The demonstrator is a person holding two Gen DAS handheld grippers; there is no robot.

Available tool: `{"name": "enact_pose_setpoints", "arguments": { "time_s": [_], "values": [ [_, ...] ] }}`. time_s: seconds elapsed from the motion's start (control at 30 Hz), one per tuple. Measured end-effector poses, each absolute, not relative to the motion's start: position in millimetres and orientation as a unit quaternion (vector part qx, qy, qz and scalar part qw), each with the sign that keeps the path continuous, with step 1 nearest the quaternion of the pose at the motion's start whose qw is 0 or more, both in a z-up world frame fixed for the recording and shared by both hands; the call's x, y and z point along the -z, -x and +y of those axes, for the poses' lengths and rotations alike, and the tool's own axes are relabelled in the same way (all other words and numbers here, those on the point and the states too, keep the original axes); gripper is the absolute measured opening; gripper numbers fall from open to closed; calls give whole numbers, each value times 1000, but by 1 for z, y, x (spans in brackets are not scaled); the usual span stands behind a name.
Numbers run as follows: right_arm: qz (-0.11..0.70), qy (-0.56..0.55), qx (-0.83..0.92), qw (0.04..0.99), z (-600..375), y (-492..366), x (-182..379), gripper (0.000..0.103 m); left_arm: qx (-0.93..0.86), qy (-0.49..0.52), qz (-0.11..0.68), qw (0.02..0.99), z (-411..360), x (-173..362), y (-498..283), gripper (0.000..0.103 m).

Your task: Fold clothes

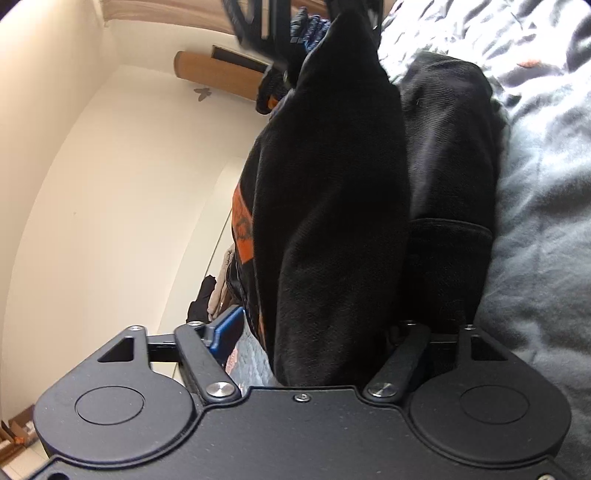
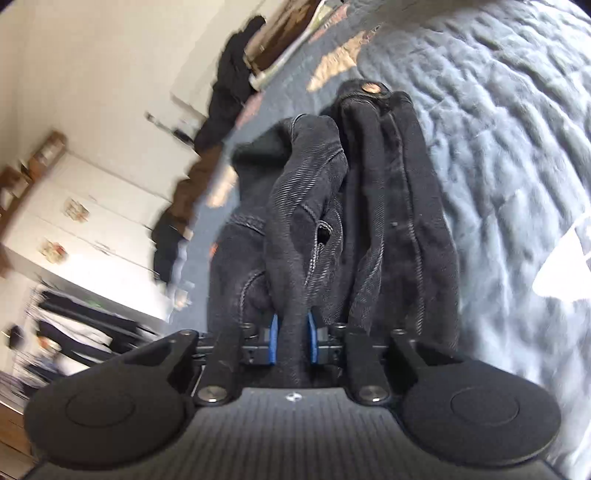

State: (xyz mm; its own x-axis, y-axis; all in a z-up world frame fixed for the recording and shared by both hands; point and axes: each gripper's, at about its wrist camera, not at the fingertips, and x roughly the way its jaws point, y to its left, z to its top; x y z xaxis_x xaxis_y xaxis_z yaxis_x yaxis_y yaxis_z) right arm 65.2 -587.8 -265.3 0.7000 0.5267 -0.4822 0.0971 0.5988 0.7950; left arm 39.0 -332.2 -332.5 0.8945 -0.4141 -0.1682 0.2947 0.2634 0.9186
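Note:
Black denim jeans (image 2: 369, 206) lie bunched on the bed, their copper waist button (image 2: 371, 88) at the far end. My right gripper (image 2: 292, 339) is shut on a thick fold of them, one blue pad on each side of the cloth. In the left wrist view the same black jeans (image 1: 332, 221) hang as a broad fold across my left gripper (image 1: 321, 328). Its jaws stand wide, and the left blue pad (image 1: 225, 328) is clear of the cloth, with quilt showing in the gap. The cloth hides its right finger. A blurred gloved hand (image 1: 310, 26) shows at the top.
A grey quilted bedspread (image 2: 498, 184) with tan patches covers the bed (image 1: 535, 221). Dark clothes (image 2: 229, 85) are piled along its far edge. White cupboards (image 2: 92, 206) and a cream wall (image 1: 110, 184) stand to the left.

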Motion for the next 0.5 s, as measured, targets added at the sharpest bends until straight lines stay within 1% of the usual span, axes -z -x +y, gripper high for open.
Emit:
{"name": "enact_pose_setpoints", "arguments": {
  "time_s": [0.07, 0.2, 0.27, 0.33, 0.43, 0.47, 0.5],
  "values": [
    [358, -435, -138, 814, -584, -61, 262, 14, 226, -555, -45, 799, -330, 333, -47, 76],
    [344, -431, -144, 822, -581, -62, 251, 12, 235, -539, -35, 808, -329, 328, -48, 76],
    [350, -391, -136, 840, -581, -65, 244, 11, 247, -535, -31, 807, -328, 324, -48, 76],
    [375, -317, -120, 863, -585, -76, 243, 11, 266, -529, -16, 806, -326, 317, -54, 76],
    [417, -273, -110, 860, -587, -85, 263, 13, 304, -533, 13, 789, -319, 301, -55, 76],
    [418, -277, -111, 858, -590, -85, 267, 15, 317, -534, 23, 783, -315, 295, -53, 78],
    [420, -278, -112, 857, -593, -85, 270, 18, 331, -530, 35, 780, -309, 288, -51, 86]
  ]
}}
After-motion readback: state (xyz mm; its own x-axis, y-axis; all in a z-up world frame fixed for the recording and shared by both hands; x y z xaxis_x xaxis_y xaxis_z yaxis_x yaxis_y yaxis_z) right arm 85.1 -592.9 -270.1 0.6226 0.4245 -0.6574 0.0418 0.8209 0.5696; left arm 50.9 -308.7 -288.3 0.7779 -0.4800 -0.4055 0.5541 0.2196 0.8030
